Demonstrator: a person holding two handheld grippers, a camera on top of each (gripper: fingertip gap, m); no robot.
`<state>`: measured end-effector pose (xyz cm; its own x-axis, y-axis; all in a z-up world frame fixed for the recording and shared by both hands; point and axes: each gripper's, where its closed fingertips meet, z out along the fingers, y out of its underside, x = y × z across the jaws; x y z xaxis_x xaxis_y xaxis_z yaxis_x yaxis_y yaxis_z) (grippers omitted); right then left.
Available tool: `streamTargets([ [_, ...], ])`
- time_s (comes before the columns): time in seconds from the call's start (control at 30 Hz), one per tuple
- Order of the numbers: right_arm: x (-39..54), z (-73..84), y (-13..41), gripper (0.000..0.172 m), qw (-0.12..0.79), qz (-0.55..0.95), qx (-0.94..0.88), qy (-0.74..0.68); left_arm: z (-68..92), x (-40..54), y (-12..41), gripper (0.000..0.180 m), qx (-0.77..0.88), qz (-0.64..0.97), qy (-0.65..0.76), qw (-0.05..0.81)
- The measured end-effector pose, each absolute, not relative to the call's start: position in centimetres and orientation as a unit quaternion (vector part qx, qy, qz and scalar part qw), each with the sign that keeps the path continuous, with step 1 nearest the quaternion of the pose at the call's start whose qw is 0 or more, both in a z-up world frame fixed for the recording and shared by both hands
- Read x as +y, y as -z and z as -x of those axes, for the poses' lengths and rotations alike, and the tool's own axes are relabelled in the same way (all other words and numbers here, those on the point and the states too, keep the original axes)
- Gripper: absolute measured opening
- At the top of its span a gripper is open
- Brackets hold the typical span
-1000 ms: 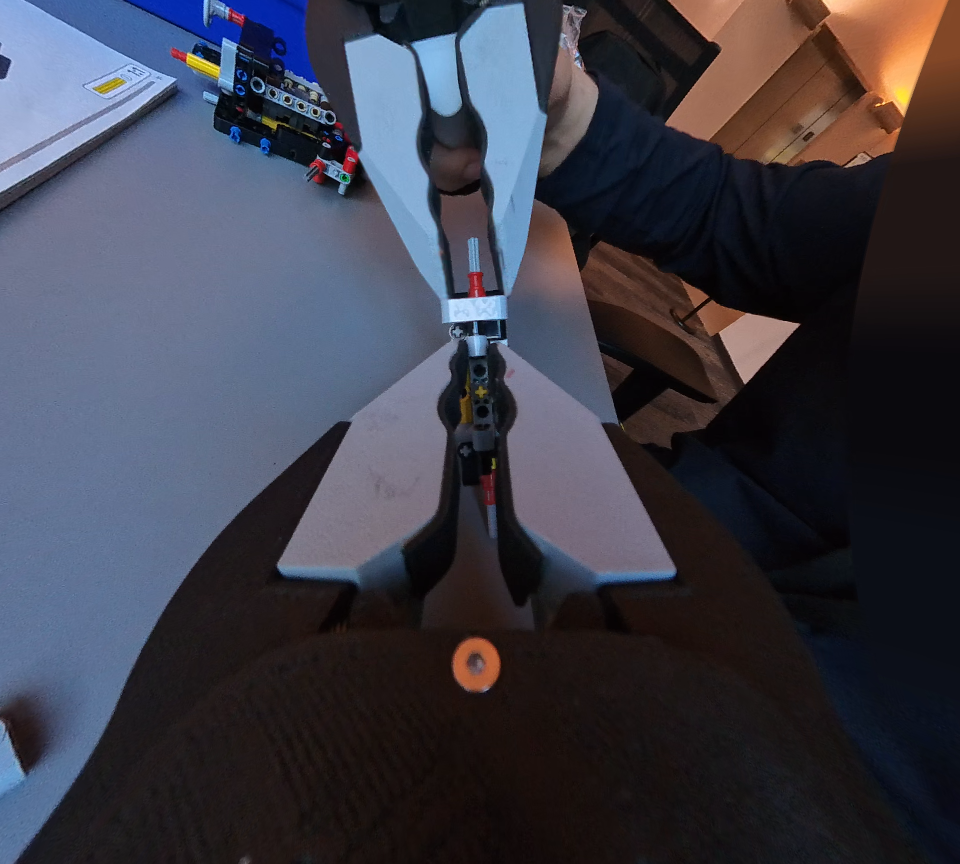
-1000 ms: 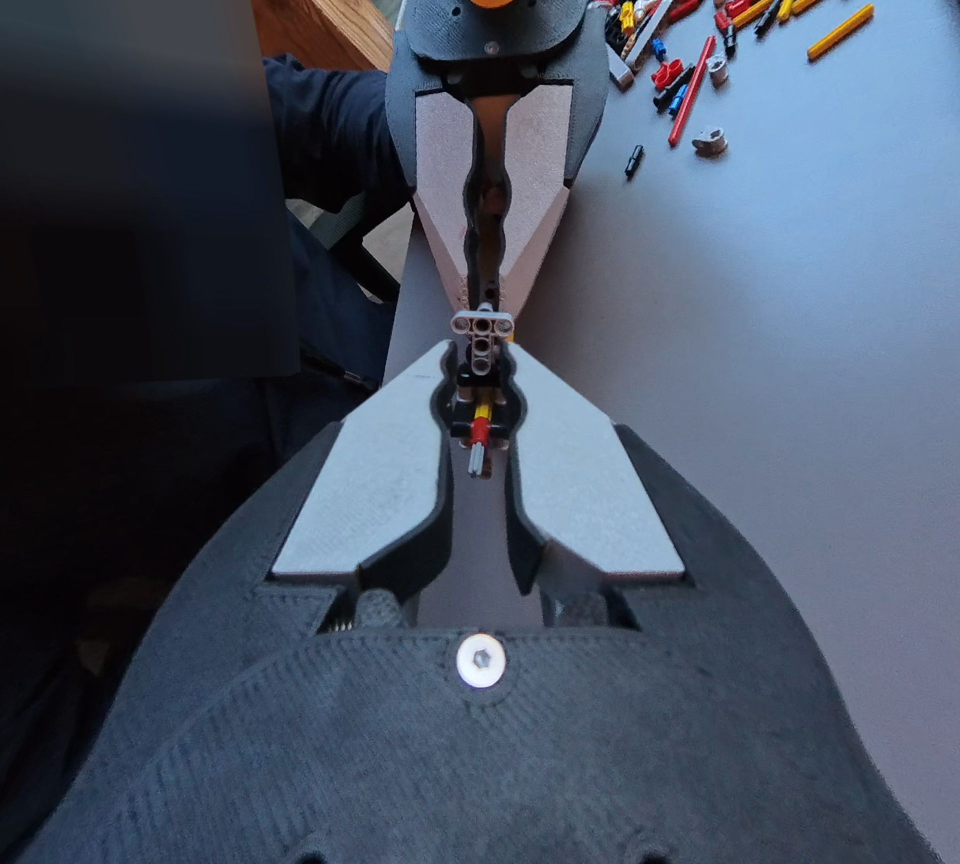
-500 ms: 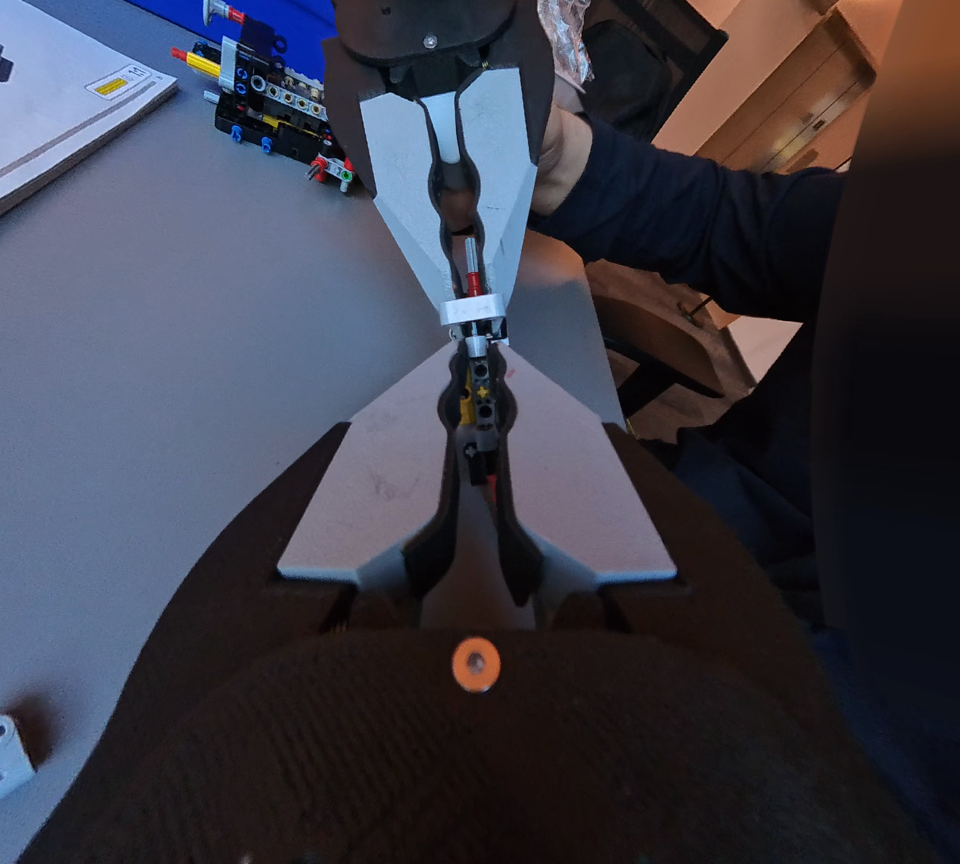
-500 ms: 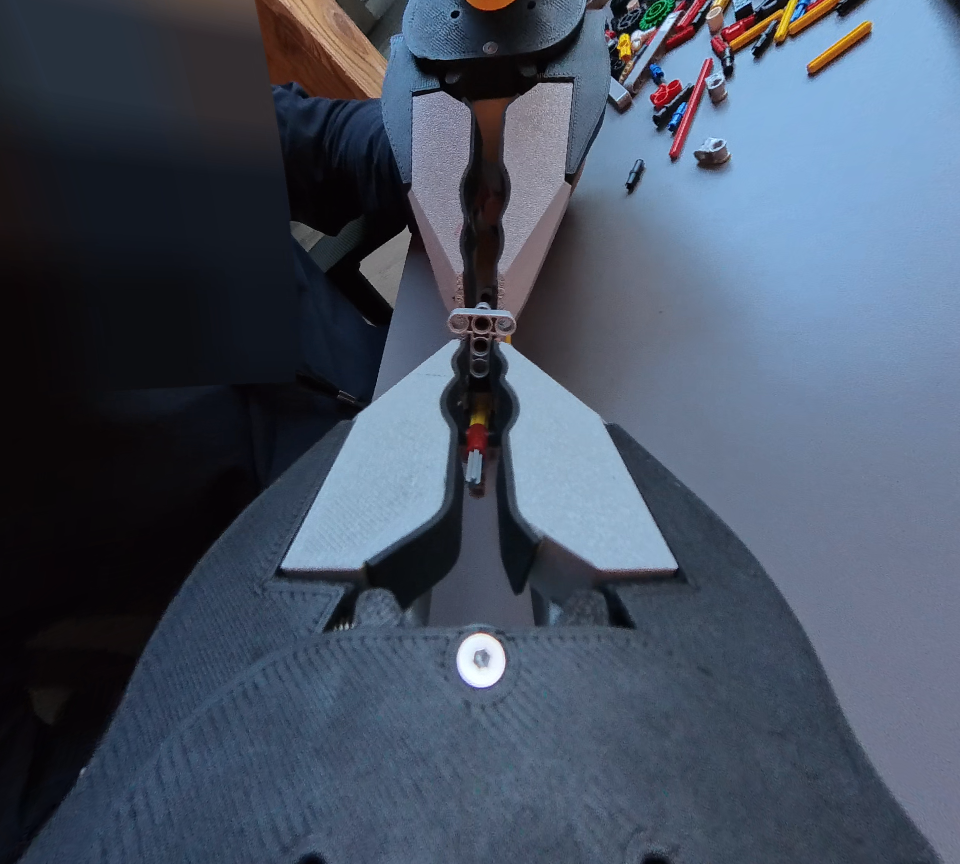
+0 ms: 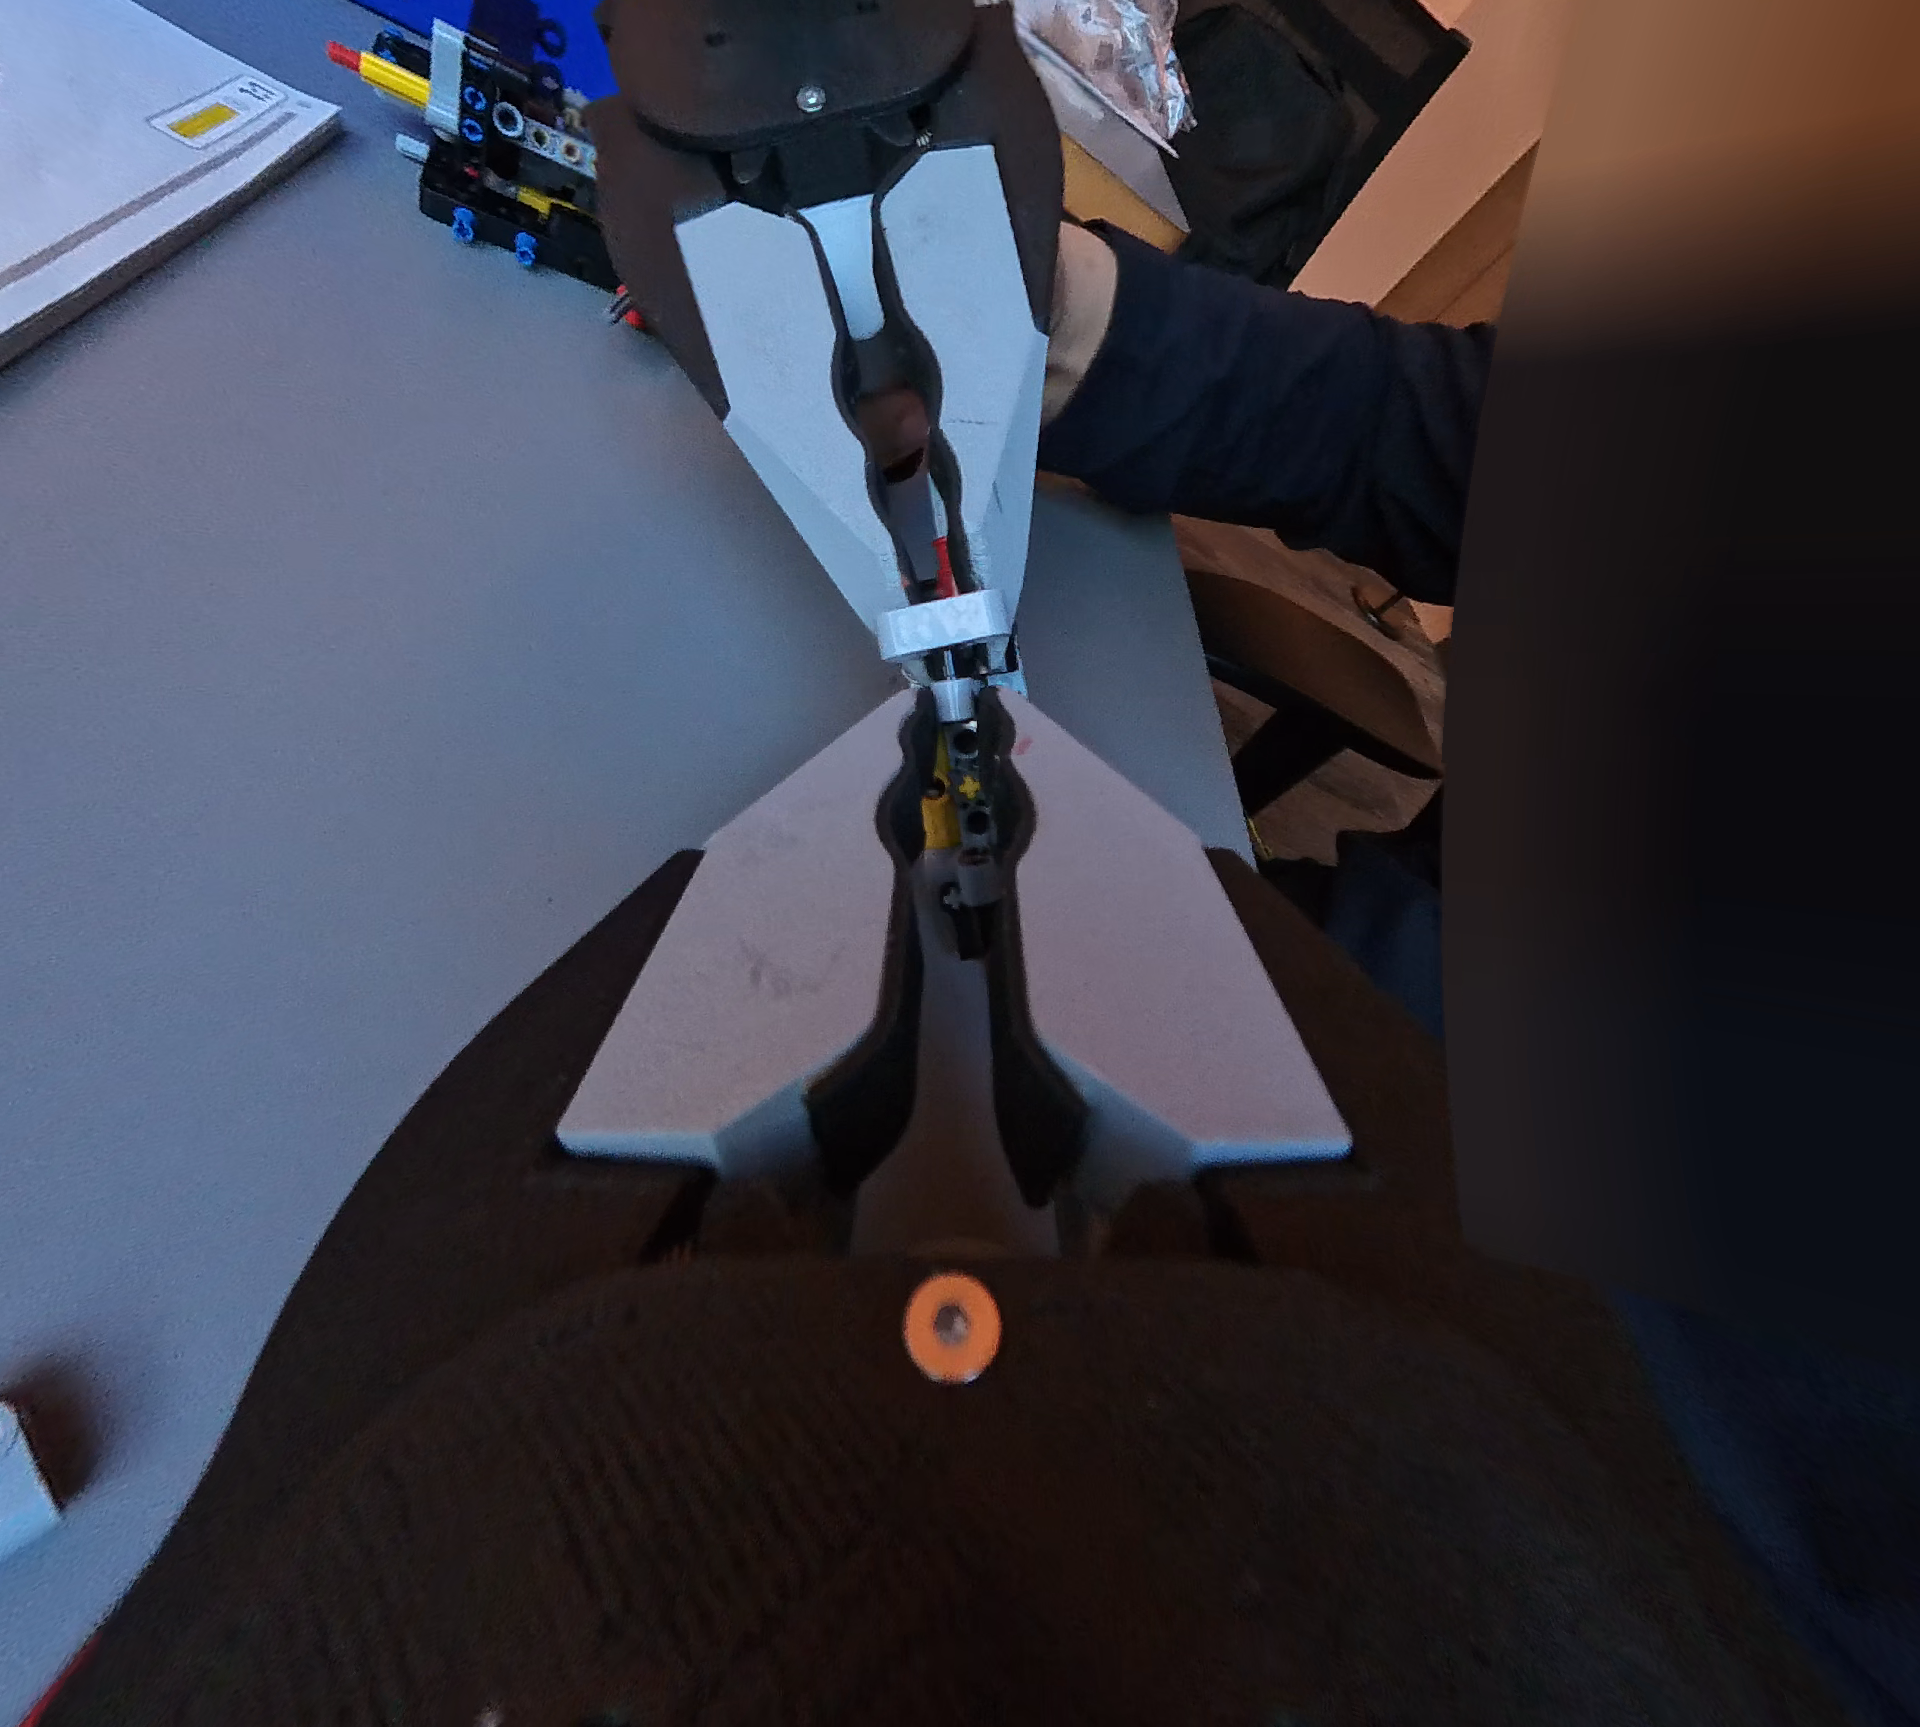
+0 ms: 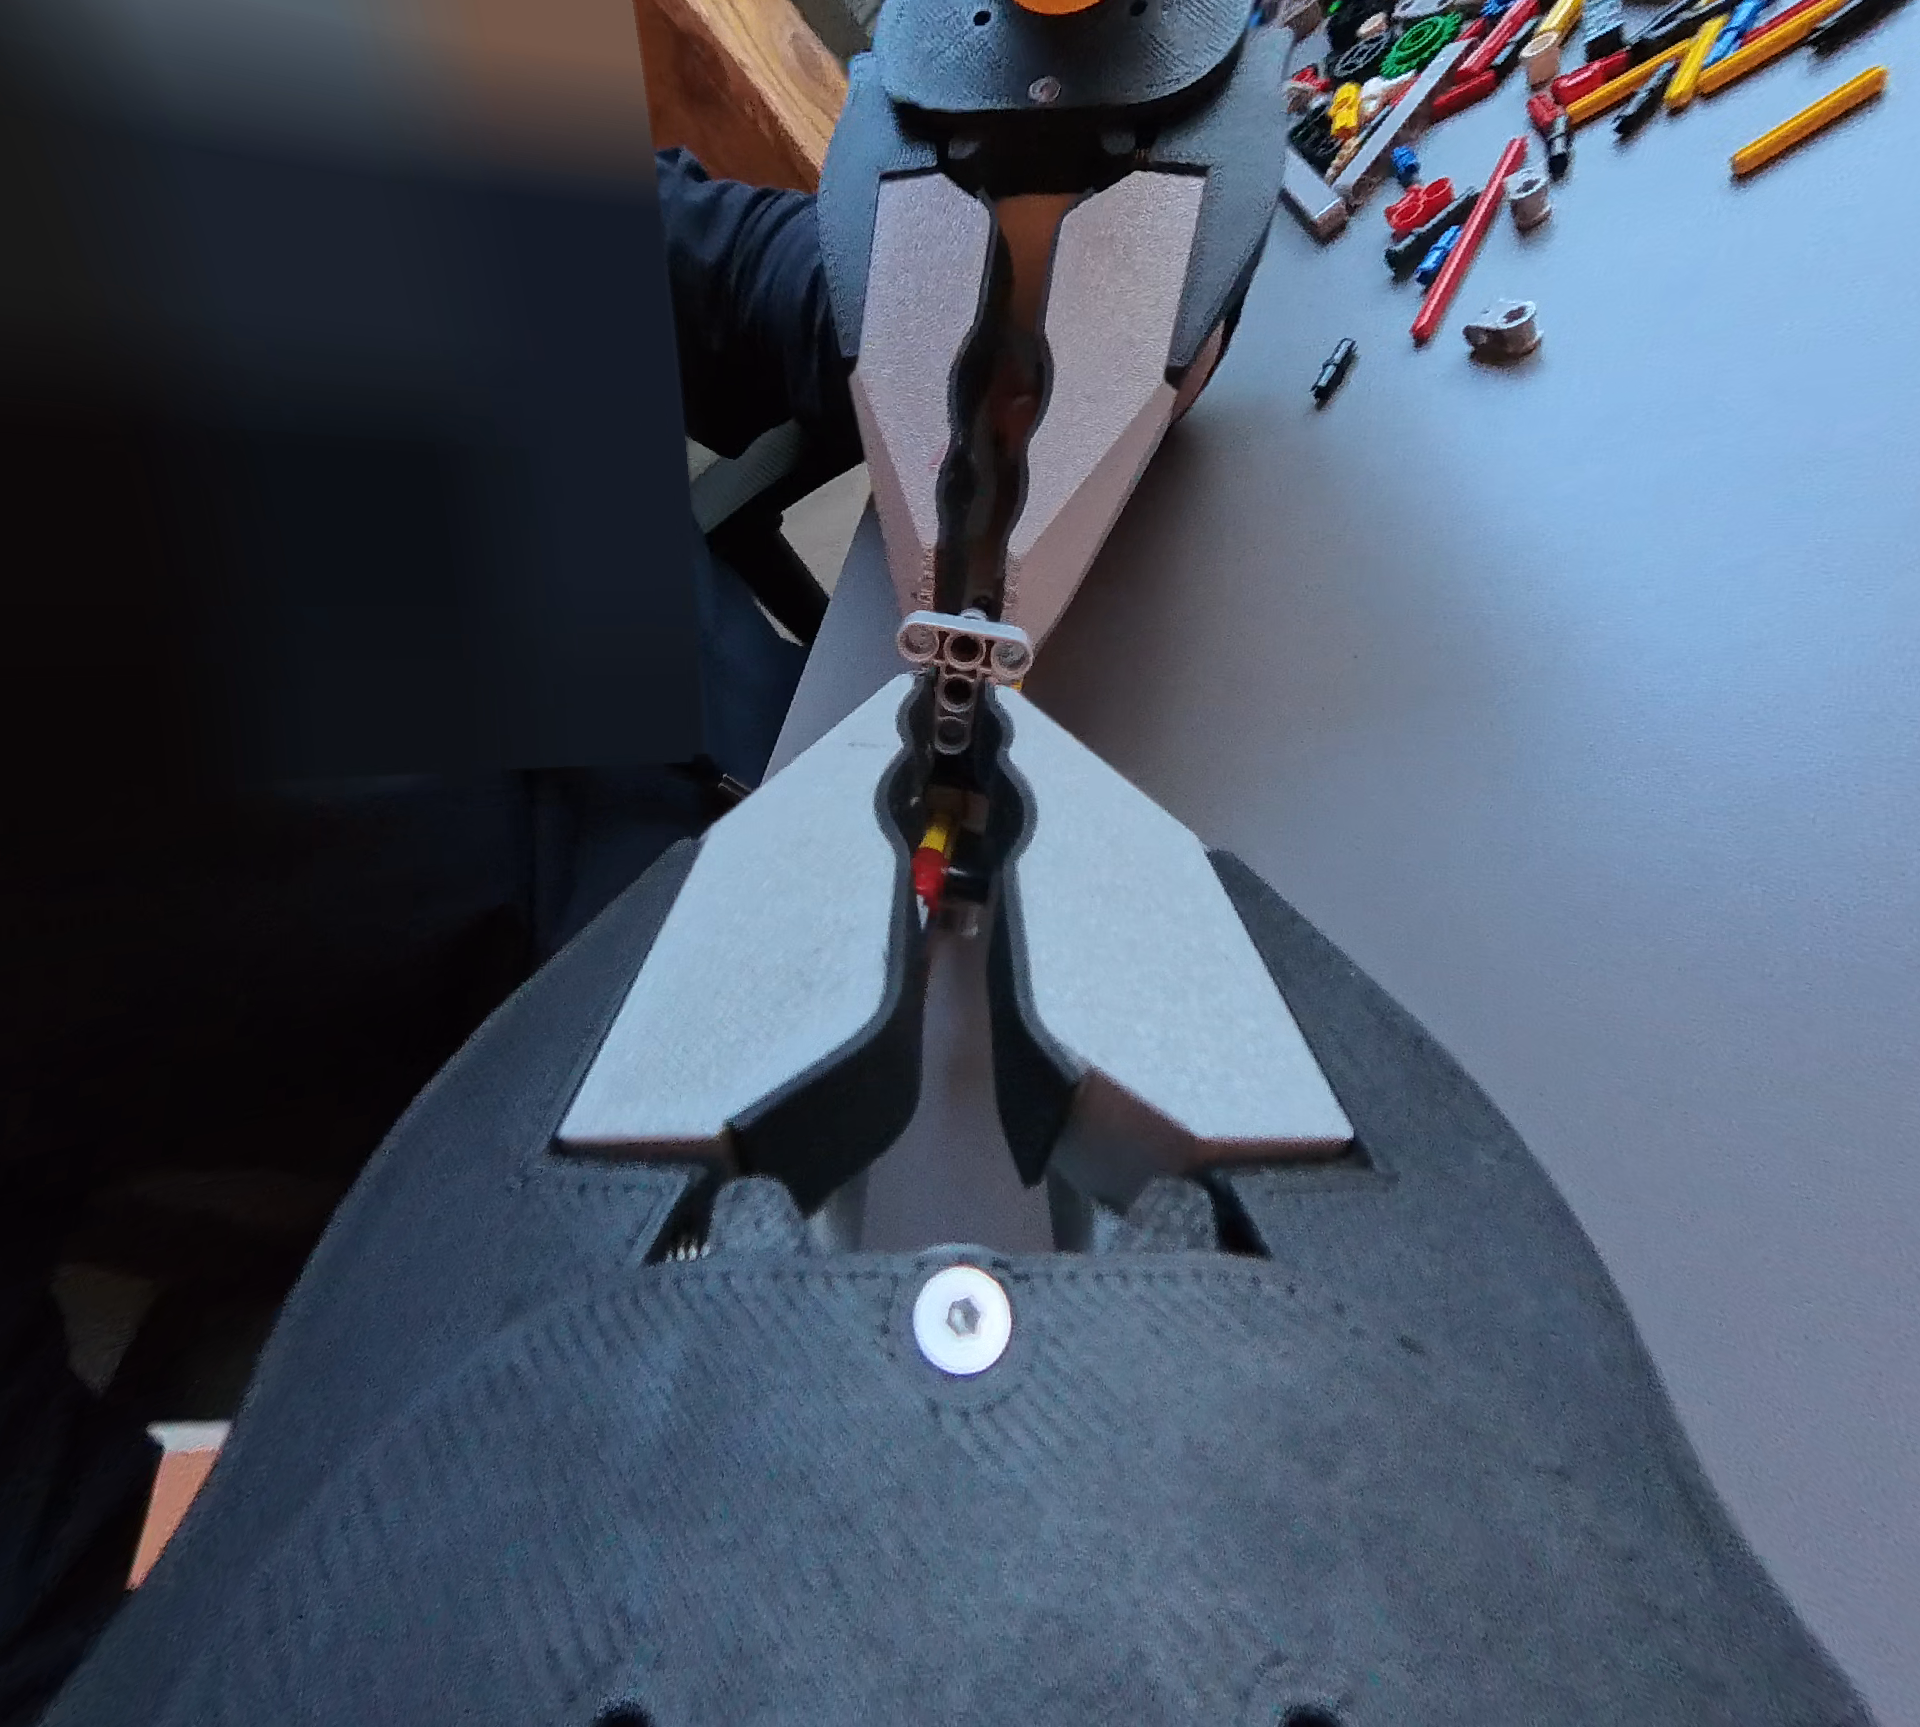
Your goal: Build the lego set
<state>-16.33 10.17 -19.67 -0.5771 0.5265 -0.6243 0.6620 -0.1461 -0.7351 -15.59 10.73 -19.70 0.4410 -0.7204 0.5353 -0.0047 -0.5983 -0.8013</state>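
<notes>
Two hand-held grippers are meeting tip to tip above the near edge of a grey table (image 6: 1558,742). The left gripper (image 5: 961,742) is pinching a dark beam with yellow parts (image 5: 966,794) between its pads. The right gripper (image 6: 956,721) is clamping a grey T-beam (image 6: 961,669), with a red-and-yellow axle (image 6: 932,856) lying between its fingers. Loose coloured parts (image 6: 1558,36) are lying well behind on the table; a partly built model (image 5: 499,150) and a booklet (image 5: 125,150) are sitting farther off.
</notes>
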Motion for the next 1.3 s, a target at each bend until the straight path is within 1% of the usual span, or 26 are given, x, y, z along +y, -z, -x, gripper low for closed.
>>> streamTargets([
  [0.37, 9.9, 16.0, 20.6, 0.003, 0.079, -0.407, 0.741, 0.528, 15.2, 10.4, 20.4, 0.004, 0.251, 0.77, 0.467, 0.355],
  [0.43, 10.1, 16.2, 20.6, 0.003, 0.092, -0.409, 0.726, 0.546, 15.3, 10.6, 20.4, 0.004, 0.244, 0.772, 0.466, 0.357],
  [0.57, 10.4, 16.1, 20.4, 0.004, 0.145, -0.426, 0.679, 0.581, 15.3, 10.8, 20.6, 0.005, 0.24, 0.774, 0.464, 0.358],
  [0.67, 10.6, 16.5, 20.0, 0.004, 0.174, -0.452, 0.634, 0.603, 15.7, 11.0, 20.2, 0.006, 0.218, 0.766, 0.492, 0.353],
  [0.73, 10.7, 16.4, 19.7, 0.005, 0.157, -0.455, 0.639, 0.6, 15.7, 11.0, 20.0, 0.006, 0.22, 0.761, 0.493, 0.36],
  [0.87, 11.6, 16.5, 19.2, 0.013, 0.102, -0.467, 0.658, 0.582, 15.5, 11.1, 19.8, 0.006, 0.221, 0.759, 0.491, 0.366],
  [1.03, 12.0, 16.3, 19.3, 0.015, 0.094, -0.474, 0.652, 0.584, 15.6, 11.1, 19.8, 0.006, 0.22, 0.758, 0.491, 0.369],
  [1.1, 11.4, 16.1, 19.6, 0.014, 0.101, -0.466, 0.664, 0.576, 15.6, 11.2, 19.8, 0.006, 0.219, 0.758, 0.492, 0.369],
  [1.17, 10.8, 16.2, 19.8, 0.008, 0.109, -0.462, 0.666, 0.575, 15.5, 11.2, 19.8, 0.006, 0.22, 0.758, 0.491, 0.368],
  [1.3, 11.1, 16.3, 20.0, 0.004, 0.096, -0.461, 0.67, 0.574, 15.6, 11.4, 20.0, 0.006, 0.218, 0.765, 0.478, 0.373],
])
